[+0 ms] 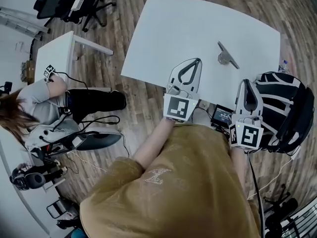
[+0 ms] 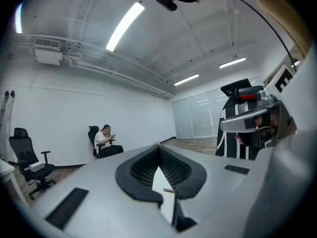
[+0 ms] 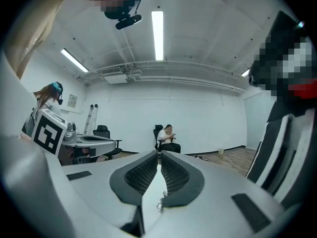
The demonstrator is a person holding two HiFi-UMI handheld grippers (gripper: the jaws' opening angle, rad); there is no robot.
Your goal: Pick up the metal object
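The metal object (image 1: 227,56), a thin grey bar on a round base, lies on the white table (image 1: 183,29) near its right side. My left gripper (image 1: 198,60) reaches over the table's near edge, left of and slightly nearer than the object, its jaws shut with nothing in them. The right gripper (image 1: 246,81) is held at the near right corner, below the object, also shut and empty. In both gripper views the dark ribbed pads (image 2: 173,170) (image 3: 176,175) meet at their tips, looking level across the room. Neither gripper touches the object.
A black-and-white backpack (image 1: 285,110) stands right of the right gripper. A small black device (image 1: 221,115) lies below the table edge. A seated person (image 1: 34,108) is at a small white desk (image 1: 57,53) on the left, with an office chair (image 1: 69,4) beyond. Another person sits far off (image 3: 168,139).
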